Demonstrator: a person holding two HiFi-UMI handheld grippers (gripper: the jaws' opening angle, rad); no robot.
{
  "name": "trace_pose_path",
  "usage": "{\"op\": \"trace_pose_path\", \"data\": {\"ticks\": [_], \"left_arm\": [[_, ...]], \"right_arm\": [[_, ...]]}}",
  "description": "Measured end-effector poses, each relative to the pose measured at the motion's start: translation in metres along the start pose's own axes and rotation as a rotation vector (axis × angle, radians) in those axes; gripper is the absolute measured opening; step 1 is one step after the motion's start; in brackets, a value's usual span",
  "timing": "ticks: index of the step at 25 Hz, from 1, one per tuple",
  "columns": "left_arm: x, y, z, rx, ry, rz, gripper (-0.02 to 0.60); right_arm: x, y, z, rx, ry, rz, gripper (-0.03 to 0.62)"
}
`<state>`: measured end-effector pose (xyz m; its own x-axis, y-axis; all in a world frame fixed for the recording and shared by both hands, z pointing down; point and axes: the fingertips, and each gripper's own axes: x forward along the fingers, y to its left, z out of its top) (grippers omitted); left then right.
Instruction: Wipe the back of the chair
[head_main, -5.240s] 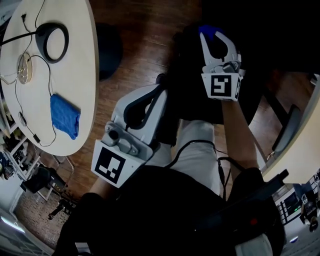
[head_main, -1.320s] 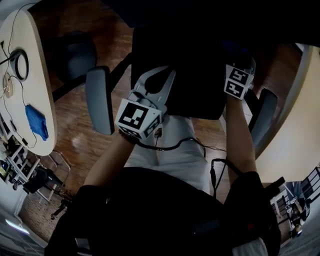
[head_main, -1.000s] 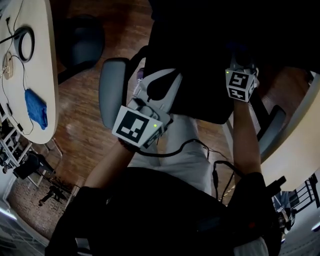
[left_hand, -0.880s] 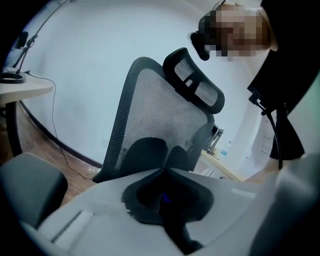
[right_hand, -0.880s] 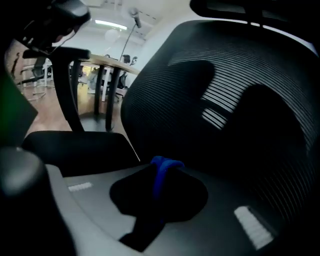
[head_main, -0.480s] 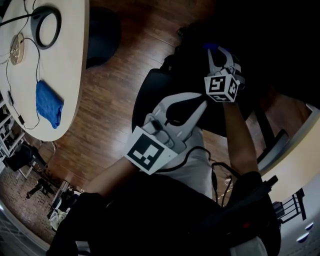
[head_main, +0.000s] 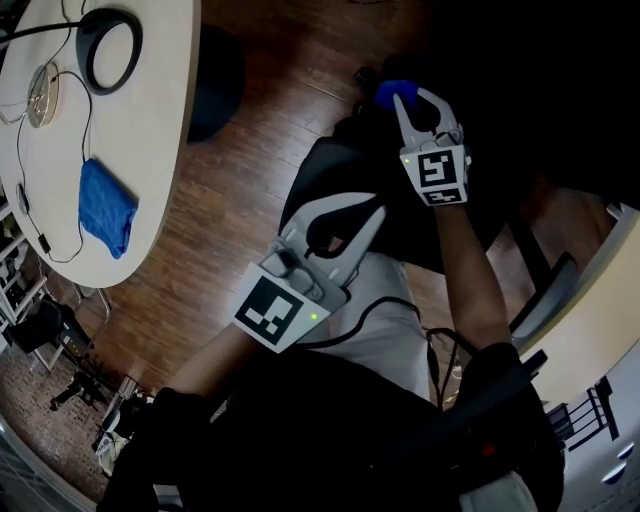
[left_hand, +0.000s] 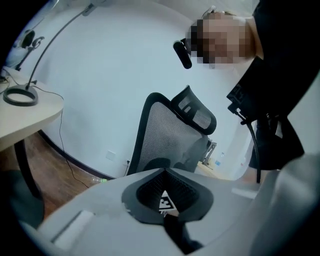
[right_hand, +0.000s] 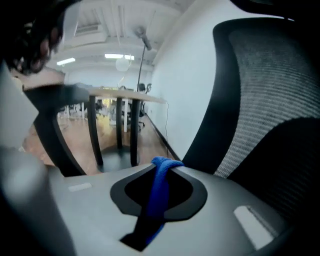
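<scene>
The black mesh chair stands in front of me; its back fills the right of the right gripper view, and its back and headrest show in the left gripper view. My right gripper is shut on a blue cloth, whose bunched end sticks out past the jaws beside the chair's dark frame; I cannot tell whether it touches. My left gripper is shut with nothing in it, lower and to the left, pointing at the chair.
A pale table at the left carries a second blue cloth, a black ring, a small round disc and cables. Wooden floor lies between table and chair. Another tabletop edge is at the right.
The view has swung so the chair now shows from another side. In the last half second the right gripper and its cloth moved up and left; the left gripper drew back slightly.
</scene>
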<state>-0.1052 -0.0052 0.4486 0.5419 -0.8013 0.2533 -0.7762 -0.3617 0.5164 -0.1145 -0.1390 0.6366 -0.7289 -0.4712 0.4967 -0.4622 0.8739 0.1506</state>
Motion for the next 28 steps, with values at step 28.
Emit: {"op": "trace_pose_path", "data": {"ticks": [28], "left_arm": [[-0.237,-0.179,0.014,0.304,-0.143,-0.181,0.006]], "right_arm": [[-0.611,0.167,0.207,0.249,-0.435,-0.626,0.041]]}}
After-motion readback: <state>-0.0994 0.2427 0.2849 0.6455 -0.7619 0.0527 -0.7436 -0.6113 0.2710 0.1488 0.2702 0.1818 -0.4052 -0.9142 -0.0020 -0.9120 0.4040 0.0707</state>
